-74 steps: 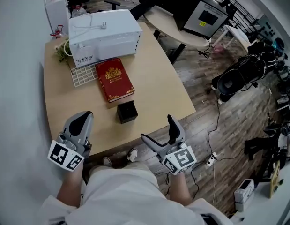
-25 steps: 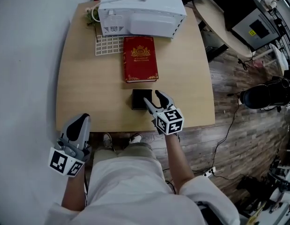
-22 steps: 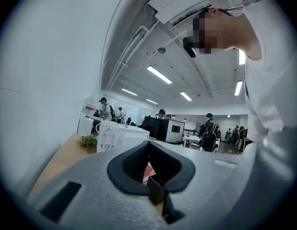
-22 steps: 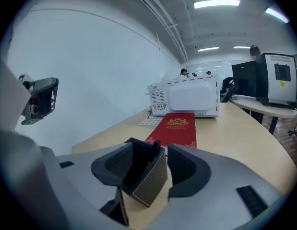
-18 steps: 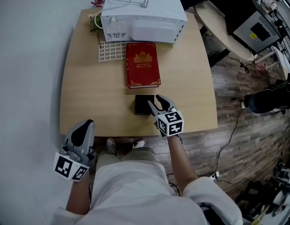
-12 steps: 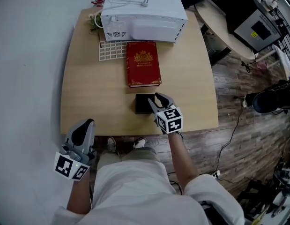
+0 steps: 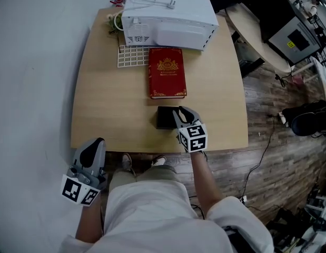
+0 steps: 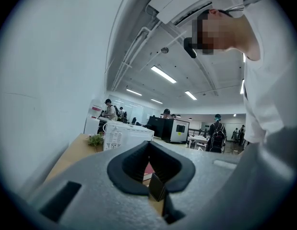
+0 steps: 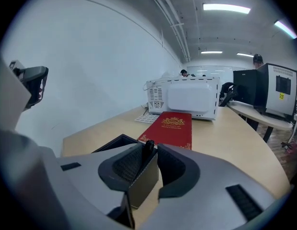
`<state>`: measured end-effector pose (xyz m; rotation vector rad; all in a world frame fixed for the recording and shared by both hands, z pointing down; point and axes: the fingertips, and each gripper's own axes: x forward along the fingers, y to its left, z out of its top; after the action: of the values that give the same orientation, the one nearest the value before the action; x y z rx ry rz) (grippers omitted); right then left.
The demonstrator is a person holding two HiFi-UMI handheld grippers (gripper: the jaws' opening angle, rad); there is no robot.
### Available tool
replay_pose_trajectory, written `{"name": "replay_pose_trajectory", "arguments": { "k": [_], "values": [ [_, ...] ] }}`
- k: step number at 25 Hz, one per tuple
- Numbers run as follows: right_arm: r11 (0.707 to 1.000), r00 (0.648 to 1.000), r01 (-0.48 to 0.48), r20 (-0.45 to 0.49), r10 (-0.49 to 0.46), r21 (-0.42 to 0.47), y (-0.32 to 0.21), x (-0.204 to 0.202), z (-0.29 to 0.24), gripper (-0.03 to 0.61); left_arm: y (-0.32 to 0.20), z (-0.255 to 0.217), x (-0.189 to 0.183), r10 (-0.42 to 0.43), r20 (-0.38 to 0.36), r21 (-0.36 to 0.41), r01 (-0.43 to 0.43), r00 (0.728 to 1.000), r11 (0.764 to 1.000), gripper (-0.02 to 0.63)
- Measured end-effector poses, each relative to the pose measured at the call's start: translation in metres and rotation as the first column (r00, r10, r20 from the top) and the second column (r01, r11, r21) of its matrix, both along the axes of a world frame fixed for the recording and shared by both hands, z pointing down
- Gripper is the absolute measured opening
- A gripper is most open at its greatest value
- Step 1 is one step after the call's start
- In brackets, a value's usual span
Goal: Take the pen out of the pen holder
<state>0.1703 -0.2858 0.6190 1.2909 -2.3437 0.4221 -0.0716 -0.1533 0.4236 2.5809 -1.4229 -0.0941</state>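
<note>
Pen (image 9: pixel 147 148) stands upright in the black pen holder (image 7: pixel 164 118), with its dark top poking above the rim. The holder sits near the front edge of the wooden surface (image 7: pixel 110 99), just in front of a red book (image 7: pixel 167 79). The right hand-held gripper (image 7: pixel 179 112) is at the holder's right side. Its jaws have just been closing with the pen between them, and the pads seem to pinch the pen's top. The left hand-held gripper (image 7: pixel 94 144) hangs off the surface's front-left corner, jaws together and empty.
</note>
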Motion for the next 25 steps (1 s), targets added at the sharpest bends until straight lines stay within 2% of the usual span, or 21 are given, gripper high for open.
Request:
{"name": "replay_pose_trajectory", "arguments": {
  "k": [8, 25],
  "values": [
    [0.999, 1.0, -0.004, -0.029, 0.005, 0.044, 0.0, -0.003, -0.009, 0.073, -0.001, 0.0, 0.002, 0.019, -0.009, 0.007, -0.019, 1.0, 1.0, 0.012],
    [1.0, 0.997, -0.026, 0.069, 0.025, 0.012, -0.002, -0.021, -0.013, 0.052, -0.017, -0.007, 0.003, 0.059, -0.022, 0.025, -0.058, 0.998, 0.998, 0.012]
  ]
}}
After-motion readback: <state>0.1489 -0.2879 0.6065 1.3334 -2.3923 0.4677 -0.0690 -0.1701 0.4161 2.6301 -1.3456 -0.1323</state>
